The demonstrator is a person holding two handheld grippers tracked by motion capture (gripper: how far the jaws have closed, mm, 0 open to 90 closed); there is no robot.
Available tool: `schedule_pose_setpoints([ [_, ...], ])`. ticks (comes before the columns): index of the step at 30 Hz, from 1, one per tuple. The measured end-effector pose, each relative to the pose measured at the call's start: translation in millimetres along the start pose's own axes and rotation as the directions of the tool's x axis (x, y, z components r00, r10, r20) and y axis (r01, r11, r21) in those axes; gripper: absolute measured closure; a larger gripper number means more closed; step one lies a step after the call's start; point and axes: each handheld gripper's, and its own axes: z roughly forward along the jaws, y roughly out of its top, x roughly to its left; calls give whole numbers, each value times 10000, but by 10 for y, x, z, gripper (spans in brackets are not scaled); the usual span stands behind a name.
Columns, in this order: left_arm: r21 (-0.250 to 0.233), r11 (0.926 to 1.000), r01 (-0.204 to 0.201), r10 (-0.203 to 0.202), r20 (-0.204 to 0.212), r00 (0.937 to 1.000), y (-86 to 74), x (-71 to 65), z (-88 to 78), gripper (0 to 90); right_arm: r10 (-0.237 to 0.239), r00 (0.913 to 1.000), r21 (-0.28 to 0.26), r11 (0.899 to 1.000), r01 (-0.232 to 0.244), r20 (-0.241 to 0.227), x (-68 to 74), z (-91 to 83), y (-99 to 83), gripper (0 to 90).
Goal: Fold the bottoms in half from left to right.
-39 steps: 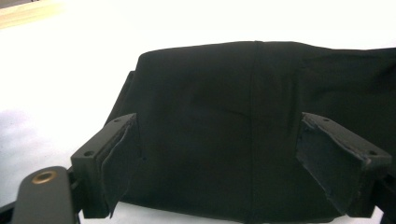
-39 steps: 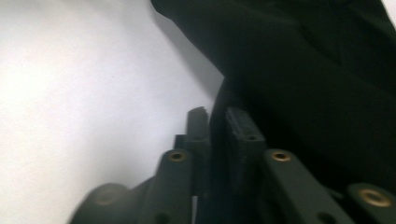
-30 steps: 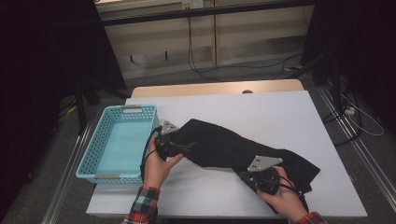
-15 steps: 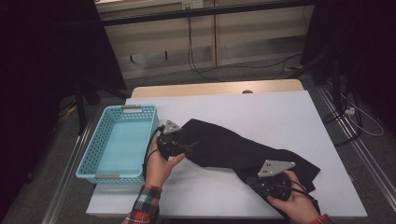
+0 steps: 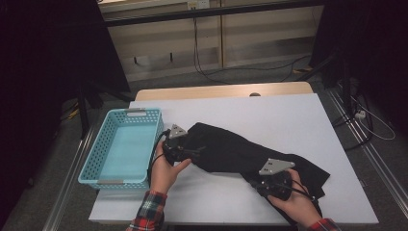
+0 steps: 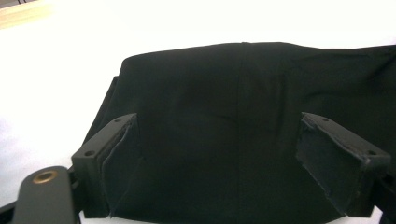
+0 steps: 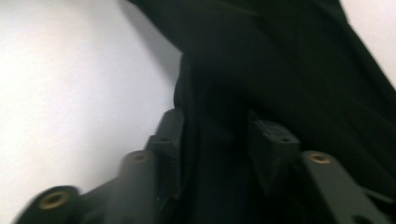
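A black cloth [image 5: 240, 151] lies across the white tabletop [image 5: 288, 115], whose far edge shows pale wood. By the left edge stands a light blue basket [image 5: 120, 144]. Both sleeves [image 5: 149, 211] are red plaid. The fingers [image 6: 336, 158] are black.

A matt black cloth garment [image 5: 240, 151], soft and lightly creased, lies on the smooth matt white table top [image 5: 288, 115] whose far edge shows pale wood, beside a perforated light-blue plastic basket [image 5: 91, 166] at the left, while the grippers' black jaw pads look rough-edged and dull.
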Motion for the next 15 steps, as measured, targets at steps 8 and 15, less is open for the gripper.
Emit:
schedule_pose_setpoints([
  [8,150,9999,-47,46,70,10000,-4,-5,20,149,-33,9992,187,9998,41,-407,-80,7,29,845],
  [15,49,10000,63,-63,38,10000,9,11,35,149,61,9897,362,9993,-10,-1433,-41,-183,-67,849],
])
